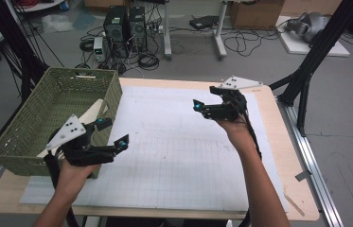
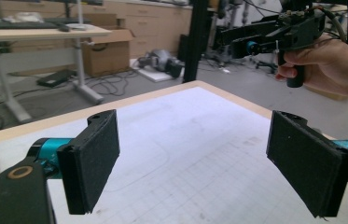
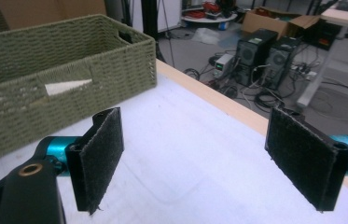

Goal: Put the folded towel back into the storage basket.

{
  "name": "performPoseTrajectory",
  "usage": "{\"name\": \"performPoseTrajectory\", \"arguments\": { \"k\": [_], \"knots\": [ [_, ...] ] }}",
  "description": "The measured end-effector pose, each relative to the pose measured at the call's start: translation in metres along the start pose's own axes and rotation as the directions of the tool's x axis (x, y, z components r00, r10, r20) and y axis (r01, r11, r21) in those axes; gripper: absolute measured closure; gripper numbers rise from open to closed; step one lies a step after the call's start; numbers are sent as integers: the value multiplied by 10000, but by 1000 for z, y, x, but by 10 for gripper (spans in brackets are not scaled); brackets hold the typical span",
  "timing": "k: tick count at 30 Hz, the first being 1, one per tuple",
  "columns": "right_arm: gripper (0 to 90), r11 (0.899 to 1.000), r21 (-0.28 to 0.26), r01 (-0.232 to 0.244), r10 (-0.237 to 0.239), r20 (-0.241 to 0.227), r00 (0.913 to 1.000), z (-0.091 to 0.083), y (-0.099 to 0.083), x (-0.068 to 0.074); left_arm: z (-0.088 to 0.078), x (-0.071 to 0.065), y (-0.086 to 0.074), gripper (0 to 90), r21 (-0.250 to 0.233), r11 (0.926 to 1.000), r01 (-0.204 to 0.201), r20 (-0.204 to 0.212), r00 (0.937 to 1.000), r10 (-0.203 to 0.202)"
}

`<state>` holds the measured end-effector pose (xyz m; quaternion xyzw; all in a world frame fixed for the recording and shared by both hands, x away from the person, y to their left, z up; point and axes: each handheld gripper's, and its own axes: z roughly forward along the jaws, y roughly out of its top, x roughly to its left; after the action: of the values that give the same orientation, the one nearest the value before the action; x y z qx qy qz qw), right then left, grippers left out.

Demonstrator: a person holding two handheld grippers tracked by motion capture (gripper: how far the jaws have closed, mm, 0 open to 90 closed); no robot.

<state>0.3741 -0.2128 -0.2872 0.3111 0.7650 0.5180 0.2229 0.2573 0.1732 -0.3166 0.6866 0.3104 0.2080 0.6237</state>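
The person's forearms enter at the bottom of the high view, each hand carrying its tongs above the white gridded mat (image 1: 174, 156) on the table (image 1: 287, 156). The left tongs (image 1: 111, 132) hang just beside the green wicker basket (image 1: 32, 123), jaws spread wide with nothing between them. The right tongs (image 1: 198, 108) are raised over the far right part of the mat, pointing left towards the basket. The basket sits at the table's left edge, with a pale flat piece (image 1: 93, 113) leaning inside its near wall; probably it is the thing being worked on, since nothing else lies within reach.

In the left gripper view, the two padded jaws stand far apart and empty over the mat (image 2: 195, 154). Beyond them the other hand (image 2: 330, 65) grips the right tongs' handle in the air.

In the right gripper view, the jaws are likewise wide apart and empty. They face the basket (image 3: 69, 79), well apart from it; the pale piece (image 3: 66, 87) shows through its handle slot.
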Motion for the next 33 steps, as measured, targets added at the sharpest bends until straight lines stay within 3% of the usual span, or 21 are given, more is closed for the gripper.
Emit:
{"name": "performPoseTrajectory", "arguments": {
  "k": [4,9,16,24,26,29,33],
  "knots": [
    [184,9999,123,35,-42,588,9983,-25,-16,0,22,-10,-2,186,193,9997,-119,501,9987,109],
    [184,9996,231,-150,127,967,9952,-55,-40,-5,48,-19,-9,187,316,9993,-183,1020,9947,150],
    [184,9985,176,-525,492,1508,9873,-86,-73,-8,75,-23,-21,191,569,9978,-336,1344,9906,257],
    [184,9928,154,-1187,1131,2040,9724,-105,-119,-6,87,-18,-45,192,797,9959,-433,1182,9924,336],
    [184,9908,124,-1345,1281,2292,9649,-106,-129,-5,86,-15,-52,193,771,9964,-343,1051,9941,261],
    [184,9913,-60,-1312,1284,2561,9581,-108,-141,-1,83,-11,-62,194,786,9964,-307,942,9953,232],
    [184,9937,187,-1103,1008,2796,9548,-108,-151,7,77,-9,-75,195,907,9953,-353,941,9952,267]
  ]
}}
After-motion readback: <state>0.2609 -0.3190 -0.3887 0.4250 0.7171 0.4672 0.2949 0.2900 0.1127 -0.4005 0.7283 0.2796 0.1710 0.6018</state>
